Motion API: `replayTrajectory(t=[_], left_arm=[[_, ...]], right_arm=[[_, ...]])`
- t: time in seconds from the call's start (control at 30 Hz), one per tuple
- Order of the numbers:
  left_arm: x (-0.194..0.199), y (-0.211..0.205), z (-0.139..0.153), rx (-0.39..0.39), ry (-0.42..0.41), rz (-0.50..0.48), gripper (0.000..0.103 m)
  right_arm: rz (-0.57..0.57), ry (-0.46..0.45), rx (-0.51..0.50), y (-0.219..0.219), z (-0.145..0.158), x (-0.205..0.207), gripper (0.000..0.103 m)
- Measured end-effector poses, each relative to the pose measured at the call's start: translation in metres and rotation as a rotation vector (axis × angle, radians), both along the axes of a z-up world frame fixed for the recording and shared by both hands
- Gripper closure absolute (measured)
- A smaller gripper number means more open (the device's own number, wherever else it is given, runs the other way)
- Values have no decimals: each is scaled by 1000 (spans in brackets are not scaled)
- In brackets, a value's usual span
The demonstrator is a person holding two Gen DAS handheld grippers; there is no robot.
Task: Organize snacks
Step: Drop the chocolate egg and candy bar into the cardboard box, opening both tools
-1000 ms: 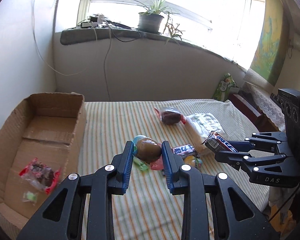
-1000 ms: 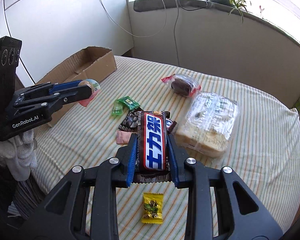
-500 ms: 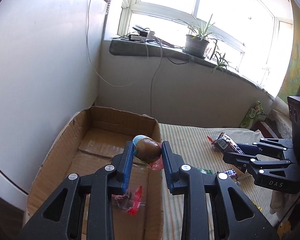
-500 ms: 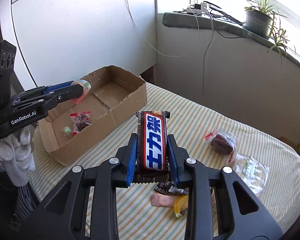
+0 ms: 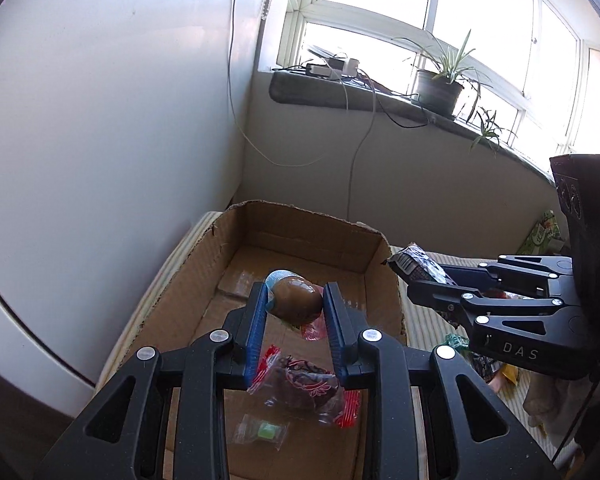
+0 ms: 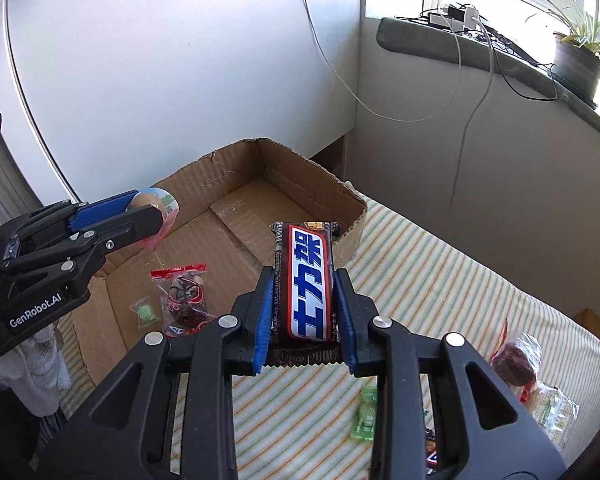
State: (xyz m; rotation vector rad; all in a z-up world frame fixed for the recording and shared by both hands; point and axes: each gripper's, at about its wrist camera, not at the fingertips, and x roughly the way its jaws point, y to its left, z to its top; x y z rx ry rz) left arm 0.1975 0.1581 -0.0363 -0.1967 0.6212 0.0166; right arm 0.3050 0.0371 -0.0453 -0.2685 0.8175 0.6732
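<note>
Left gripper [image 5: 294, 308] hangs above the open cardboard box [image 5: 256, 216], its blue pads clamped on a brown egg-shaped snack [image 5: 296, 299]. Just beside the box's right wall, the right gripper [image 6: 302, 320] pinches a chocolate bar [image 6: 306, 280] upright. A red-wrapped snack [image 6: 184, 296] and a green candy [image 6: 145, 312] lie inside the box.

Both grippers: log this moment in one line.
left gripper: shut on egg snack, over cardboard box | right gripper: shut on chocolate bar
</note>
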Motion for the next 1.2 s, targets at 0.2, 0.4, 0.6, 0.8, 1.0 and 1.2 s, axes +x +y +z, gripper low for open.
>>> replayTrajectory(t=[0.2, 0.4, 0.6, 0.8, 1.0, 1.2], left_arm=[[-2, 1, 0, 10, -2, 10, 76], [-2, 1, 0, 14, 2, 20, 76], [-2, -1, 2, 19, -5, 19, 76], [-1, 2, 2, 15, -7, 34, 72], [-2, 0, 5, 12, -19, 29, 71], [-4, -6, 11, 6, -38, 7, 71]], right_arm=[[24, 21, -1, 16, -8, 6, 73], [34, 23, -2, 23, -10, 8, 73], [47, 15, -11, 28, -11, 5, 73], [42, -7, -18, 29, -7, 3, 60], [30, -29, -15, 21, -1, -1, 48], [11, -45, -25, 6, 5, -8, 47]])
